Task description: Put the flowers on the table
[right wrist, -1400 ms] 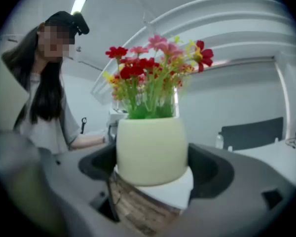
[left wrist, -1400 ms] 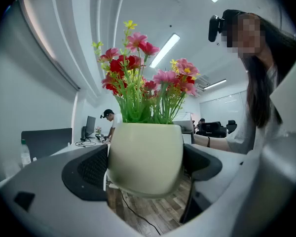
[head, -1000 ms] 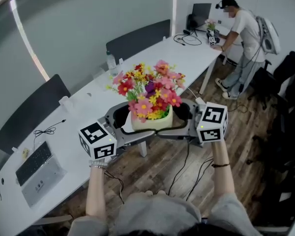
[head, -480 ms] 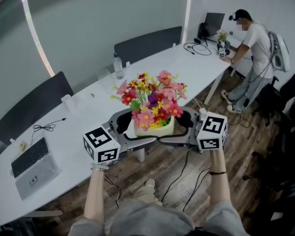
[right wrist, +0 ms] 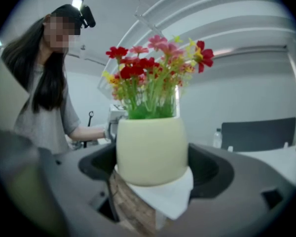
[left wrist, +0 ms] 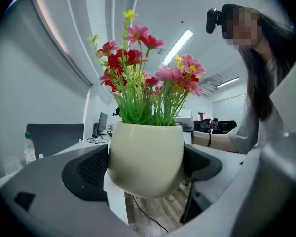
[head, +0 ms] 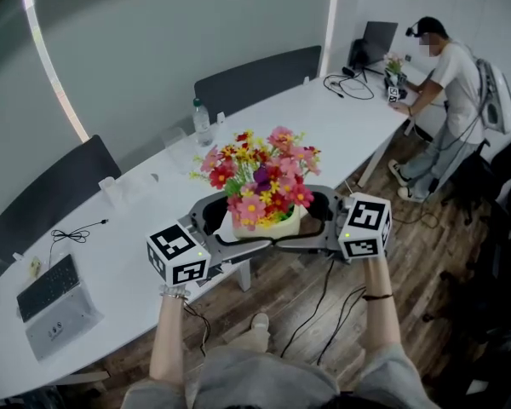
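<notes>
A cream pot (head: 264, 225) of red, pink and yellow flowers (head: 260, 173) hangs in the air over the near edge of the long white table (head: 136, 220). My left gripper (head: 243, 227) grips the pot from the left and my right gripper (head: 300, 221) from the right, each shut on it. In the left gripper view the pot (left wrist: 145, 152) fills the gap between the dark pads of the left gripper (left wrist: 145, 167). In the right gripper view the pot (right wrist: 152, 147) sits the same way in the right gripper (right wrist: 153, 164), with the white table edge just below it.
A water bottle (head: 203, 122), a clear cup (head: 111, 190), a black cable (head: 72, 231) and a laptop (head: 55, 301) stand on the table. Dark chairs (head: 255, 79) line the far side. Another person (head: 456, 83) works at the table's far right end. Cables trail over the wood floor (head: 324, 305).
Both grippers still hold the pot between them. The pot sits a little closer to the table edge, and the head view has shifted slightly along the table.
</notes>
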{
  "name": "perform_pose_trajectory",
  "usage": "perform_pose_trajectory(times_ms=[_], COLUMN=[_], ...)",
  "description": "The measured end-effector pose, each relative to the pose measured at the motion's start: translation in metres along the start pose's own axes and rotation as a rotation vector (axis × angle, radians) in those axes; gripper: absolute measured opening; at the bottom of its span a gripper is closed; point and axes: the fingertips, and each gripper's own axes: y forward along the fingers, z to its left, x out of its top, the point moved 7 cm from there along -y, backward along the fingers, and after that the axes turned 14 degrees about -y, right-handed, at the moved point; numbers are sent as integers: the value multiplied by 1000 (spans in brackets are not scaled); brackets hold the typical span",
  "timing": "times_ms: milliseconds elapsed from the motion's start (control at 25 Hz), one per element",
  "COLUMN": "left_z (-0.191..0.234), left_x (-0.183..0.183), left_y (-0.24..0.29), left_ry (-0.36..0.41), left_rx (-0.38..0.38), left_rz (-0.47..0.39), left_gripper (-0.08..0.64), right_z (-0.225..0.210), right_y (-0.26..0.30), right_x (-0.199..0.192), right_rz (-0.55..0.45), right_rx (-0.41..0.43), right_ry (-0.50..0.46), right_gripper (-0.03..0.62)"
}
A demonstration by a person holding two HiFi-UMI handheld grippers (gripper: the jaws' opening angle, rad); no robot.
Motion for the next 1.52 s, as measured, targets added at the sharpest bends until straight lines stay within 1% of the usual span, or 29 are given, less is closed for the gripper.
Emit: perform_pose_trajectory(times_ms=[200, 520, 920, 1160, 1520], left_z=[32, 77, 106, 124, 163], left_x=[5, 17, 18, 18, 21], left_y=[14, 25, 32, 39, 64], left_ry=[-19, -41, -33, -51, -80], left_rx=[4, 8, 33, 76, 187], left_rz=[6, 0, 1, -2, -26], left_gripper=[466, 466, 466, 466, 466], right_z=[-33, -79, -108, -131, -188], right_y=[6, 22, 33, 41, 48], right_x=[-11, -19, -32, -42, -63], right_rz=[13, 20, 19, 14, 12], right_rx=[9, 21, 46, 90, 215], right_ry=[13, 26, 16, 24, 23], right_gripper=[439, 439, 439, 439, 439])
